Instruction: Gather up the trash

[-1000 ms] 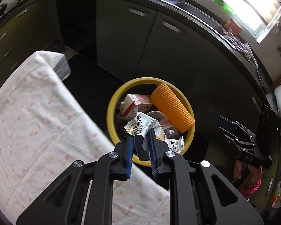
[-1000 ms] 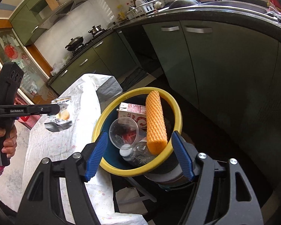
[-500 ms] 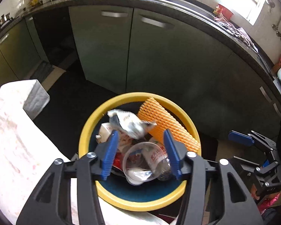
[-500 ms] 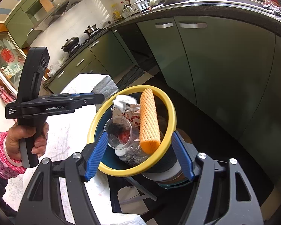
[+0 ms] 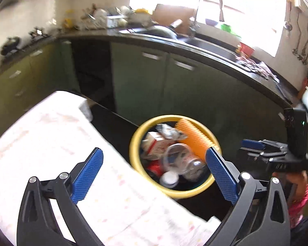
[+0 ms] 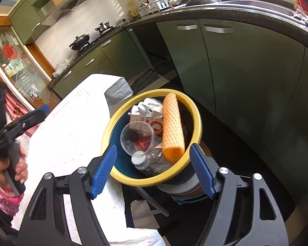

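Yellow-rimmed bin [image 6: 196, 110] beside table, holding crumpled wrapper [image 6: 146, 107], carton, cup, orange mesh.

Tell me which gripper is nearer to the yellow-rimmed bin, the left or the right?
Right. The right gripper hangs just before the bin, its near rim between the open fingers. The left gripper, jaws opening and empty, sits further off, over the tablecloth beside it.

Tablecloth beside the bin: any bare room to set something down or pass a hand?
Yes. The tablecloth shows nothing on it from its far corner by the cabinets down to the right gripper. The bin is crowded: foam sleeve, carton, cup, bottle; only its near-left inside is free.
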### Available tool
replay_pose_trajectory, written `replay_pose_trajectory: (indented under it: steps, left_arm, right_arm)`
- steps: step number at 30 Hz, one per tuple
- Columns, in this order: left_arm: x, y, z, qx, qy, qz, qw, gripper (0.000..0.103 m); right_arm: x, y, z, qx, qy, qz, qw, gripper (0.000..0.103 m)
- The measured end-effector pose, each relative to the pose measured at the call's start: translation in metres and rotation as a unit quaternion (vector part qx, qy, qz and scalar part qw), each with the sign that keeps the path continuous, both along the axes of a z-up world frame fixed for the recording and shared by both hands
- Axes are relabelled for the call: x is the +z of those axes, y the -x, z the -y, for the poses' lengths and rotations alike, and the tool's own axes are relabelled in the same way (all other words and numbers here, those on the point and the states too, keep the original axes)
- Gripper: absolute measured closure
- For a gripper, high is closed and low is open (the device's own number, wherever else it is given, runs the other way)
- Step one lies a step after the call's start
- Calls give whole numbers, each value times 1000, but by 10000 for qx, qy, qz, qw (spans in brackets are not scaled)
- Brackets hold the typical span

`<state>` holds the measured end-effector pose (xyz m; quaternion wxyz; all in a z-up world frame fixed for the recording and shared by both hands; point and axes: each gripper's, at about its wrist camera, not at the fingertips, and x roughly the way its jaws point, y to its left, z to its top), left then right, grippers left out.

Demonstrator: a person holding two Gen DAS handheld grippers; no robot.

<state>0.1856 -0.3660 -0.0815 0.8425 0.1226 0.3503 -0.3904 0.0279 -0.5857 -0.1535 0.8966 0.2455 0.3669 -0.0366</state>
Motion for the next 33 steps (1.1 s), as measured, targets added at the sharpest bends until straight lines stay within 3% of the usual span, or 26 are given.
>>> replay_pose_trajectory:
  steps: [3, 6, 12, 15, 23, 27, 33]
  left_arm:
    - [6, 19, -55, 681, 82, 309, 9972, 5]
    - [11, 37, -120, 1383, 307, 464, 9888, 5]
    - [23, 76, -235, 2614, 265, 787, 9617, 5]
    - [32, 100, -275, 2727, 318, 1042, 9559, 5]
    - [52, 158, -340, 2960, 330, 1479, 9431, 5]
    - [56, 176, -355, 3119, 383, 1601, 9358, 5]
    - [57, 193, -359, 3137, 435, 1628, 9344, 5]
  right_arm:
    - [9, 2, -19, 118, 203, -17, 9997, 33]
    - [18, 6, -45, 281, 409, -21, 9988, 32]
    - [38, 19, -106, 450, 1055, 61, 9934, 14]
    - [49, 29, -133, 479, 1277, 204, 9904, 8]
    - [79, 57, -192, 515, 1949, 509, 9781, 7]
    - [87, 70, -203, 450, 2205, 562, 9727, 7]
    - [93, 86, -198, 281, 2192, 710, 9727, 7]
